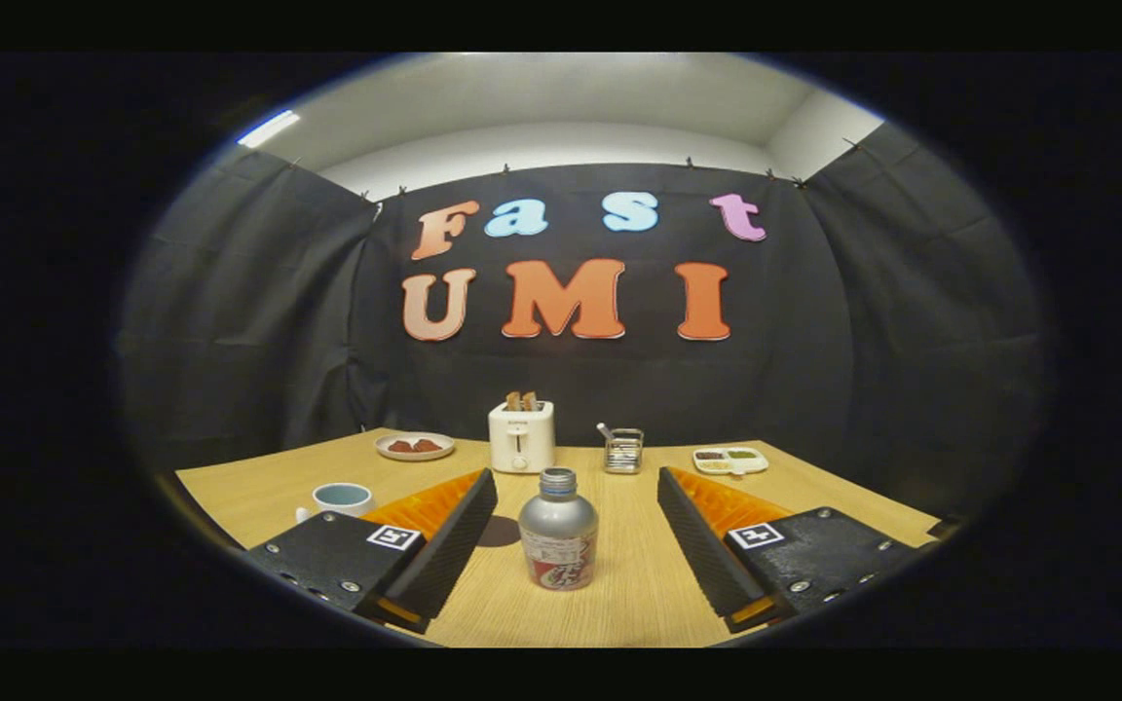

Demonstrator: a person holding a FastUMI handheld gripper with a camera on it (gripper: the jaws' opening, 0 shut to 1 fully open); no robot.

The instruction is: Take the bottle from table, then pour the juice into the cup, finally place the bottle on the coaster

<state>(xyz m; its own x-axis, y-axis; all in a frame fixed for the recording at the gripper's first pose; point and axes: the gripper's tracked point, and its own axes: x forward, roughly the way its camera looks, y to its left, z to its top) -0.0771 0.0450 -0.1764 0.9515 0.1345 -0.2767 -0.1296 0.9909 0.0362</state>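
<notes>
My gripper [576,545] stands wide, straddling the upright bottle [558,540]: likely rigid, slick metal; I would clamp its mid-body.

Gripper [578,484] fingers [444,550] spread wide, level, touching nothing.

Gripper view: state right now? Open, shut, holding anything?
Gripper: open, holding nothing. Its fingers stand wide apart on either side of the upright silver metal bottle with a red label, neither touching it.

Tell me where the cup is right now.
In the gripper view, the cup stands on the table just beyond the left finger, nearer than the plate.
</notes>
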